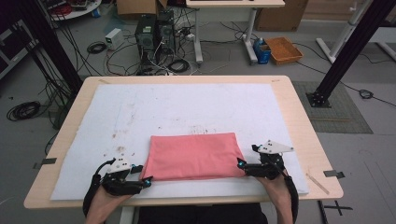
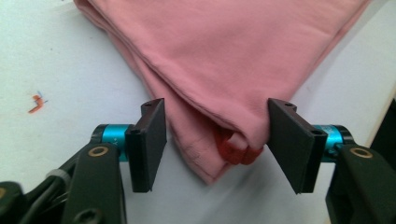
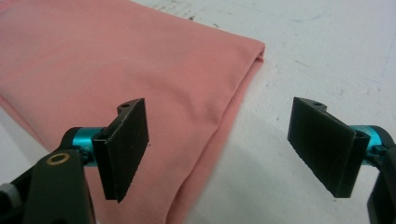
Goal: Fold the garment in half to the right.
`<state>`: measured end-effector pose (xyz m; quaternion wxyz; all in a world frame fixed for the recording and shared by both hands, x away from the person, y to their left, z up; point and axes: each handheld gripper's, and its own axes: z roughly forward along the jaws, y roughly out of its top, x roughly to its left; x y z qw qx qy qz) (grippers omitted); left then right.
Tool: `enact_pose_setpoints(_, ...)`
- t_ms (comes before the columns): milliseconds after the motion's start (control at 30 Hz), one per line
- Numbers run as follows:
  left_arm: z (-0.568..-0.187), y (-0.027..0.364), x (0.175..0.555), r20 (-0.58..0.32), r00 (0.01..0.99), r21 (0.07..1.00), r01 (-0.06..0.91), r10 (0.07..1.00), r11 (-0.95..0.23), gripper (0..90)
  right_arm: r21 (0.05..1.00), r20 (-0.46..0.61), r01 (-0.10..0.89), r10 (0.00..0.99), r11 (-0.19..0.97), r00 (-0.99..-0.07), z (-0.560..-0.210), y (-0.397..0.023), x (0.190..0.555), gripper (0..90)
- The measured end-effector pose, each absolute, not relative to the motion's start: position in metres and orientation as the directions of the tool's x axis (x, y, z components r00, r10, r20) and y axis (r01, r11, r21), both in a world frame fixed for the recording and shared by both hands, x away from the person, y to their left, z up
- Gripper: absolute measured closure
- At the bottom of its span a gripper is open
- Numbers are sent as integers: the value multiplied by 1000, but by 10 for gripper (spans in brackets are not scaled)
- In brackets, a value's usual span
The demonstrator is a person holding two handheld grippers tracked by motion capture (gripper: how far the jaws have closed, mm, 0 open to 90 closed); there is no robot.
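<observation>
High view: the folded pink cloth point(image 1: 194, 156) lies low in the middle, on the white mat point(image 1: 140, 112), with the left gripper point(image 1: 145, 181) and the right gripper point(image 1: 241, 164) at its bottom corners. Left gripper view: the jaws stand partly open around a corner, not pinching yet. Right gripper view: the jaws gape wide over the cloth's edge. Next, I think both must close on the corners.
</observation>
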<state>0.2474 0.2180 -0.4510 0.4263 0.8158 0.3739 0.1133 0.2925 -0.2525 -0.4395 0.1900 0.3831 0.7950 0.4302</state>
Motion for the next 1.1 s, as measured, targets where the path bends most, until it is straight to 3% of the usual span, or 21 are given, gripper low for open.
enact_pose_setpoints(300,-453,219,245,-136,683,781,519,718,-346,486,831,19,435,765,346,-644,-436,-247,292,203)
enact_pose_setpoints(667,-454,222,240,-108,675,787,507,730,-351,677,840,4,406,744,361,-669,-421,-233,303,203)
enact_pose_setpoints(933,-455,221,238,-86,686,795,485,723,-365,774,843,25,387,693,373,-721,-414,-201,323,203)
enact_pose_setpoints(1100,-456,222,239,-99,689,799,486,718,-356,790,849,34,371,661,377,-750,-413,-177,333,203)
